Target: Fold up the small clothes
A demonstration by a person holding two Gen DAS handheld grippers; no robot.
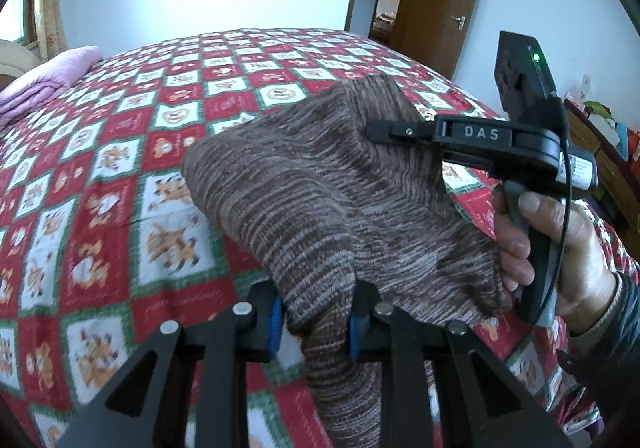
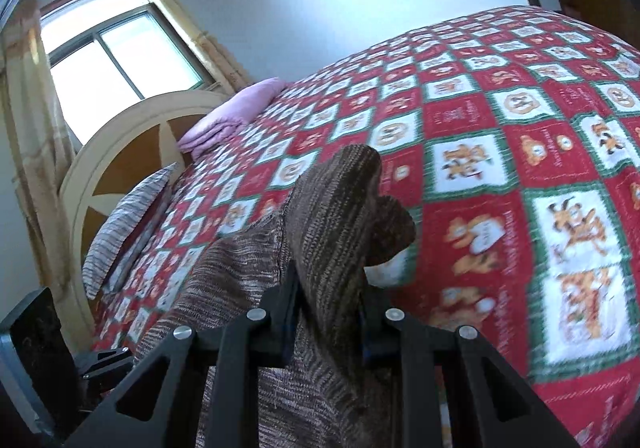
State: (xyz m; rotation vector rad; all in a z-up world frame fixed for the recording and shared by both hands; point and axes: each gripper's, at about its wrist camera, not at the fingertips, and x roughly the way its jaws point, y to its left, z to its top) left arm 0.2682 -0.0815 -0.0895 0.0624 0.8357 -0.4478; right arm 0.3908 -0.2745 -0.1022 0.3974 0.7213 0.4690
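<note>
Covering bed: checked quilt (image 1: 168, 120) | white walls | window (image 2: 116, 52)

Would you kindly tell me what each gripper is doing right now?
Left gripper: shut on the brown knit garment.
Right gripper: shut on another part of the same garment.

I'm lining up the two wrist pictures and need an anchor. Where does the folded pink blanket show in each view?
Left wrist: the pink blanket lies at the far left edge, on the far corner of the bed.
Right wrist: the pink blanket sits left of centre in the upper half, beside the headboard.
Shared landmark: the red checked quilt, under the brown knit garment.
</note>
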